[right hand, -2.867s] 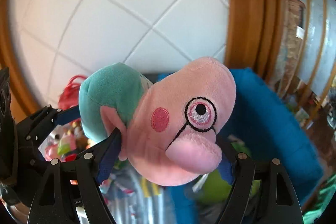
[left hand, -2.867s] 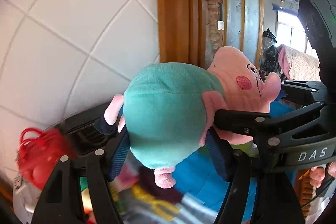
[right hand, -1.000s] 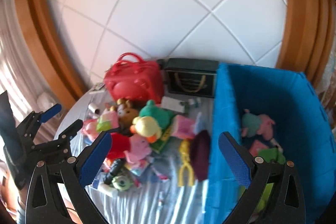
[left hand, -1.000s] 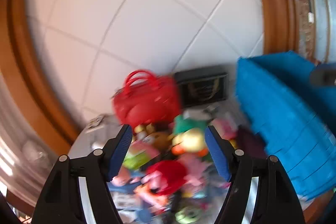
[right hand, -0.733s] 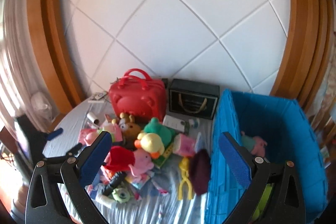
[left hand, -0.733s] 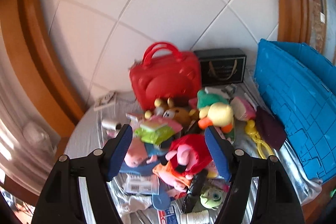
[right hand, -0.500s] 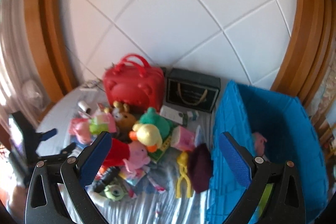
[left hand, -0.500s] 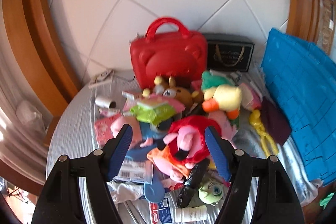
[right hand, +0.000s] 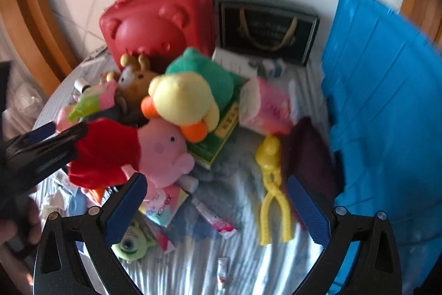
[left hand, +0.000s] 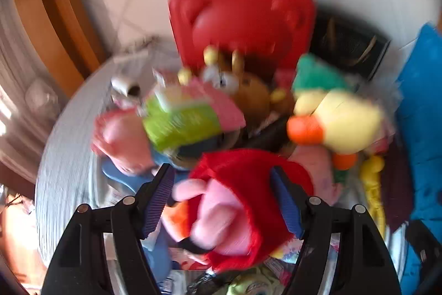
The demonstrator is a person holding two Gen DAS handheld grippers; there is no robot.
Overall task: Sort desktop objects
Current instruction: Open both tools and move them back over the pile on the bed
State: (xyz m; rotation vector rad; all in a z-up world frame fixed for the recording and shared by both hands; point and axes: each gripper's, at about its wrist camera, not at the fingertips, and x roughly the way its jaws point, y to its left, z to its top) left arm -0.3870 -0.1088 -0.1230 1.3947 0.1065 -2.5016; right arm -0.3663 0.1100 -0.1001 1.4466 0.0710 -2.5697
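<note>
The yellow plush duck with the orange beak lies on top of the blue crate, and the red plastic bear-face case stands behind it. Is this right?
Not quite. In the right wrist view the yellow plush duck lies on the green plush toy, left of the blue crate. The red bear-face case does stand behind it.

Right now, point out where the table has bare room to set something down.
Barest: the striped grey tablecloth in front, between the yellow plastic tongs and the green one-eyed plush, with small tubes scattered there. Crowded: the plush pile before the red plastic bear-face case.
</note>
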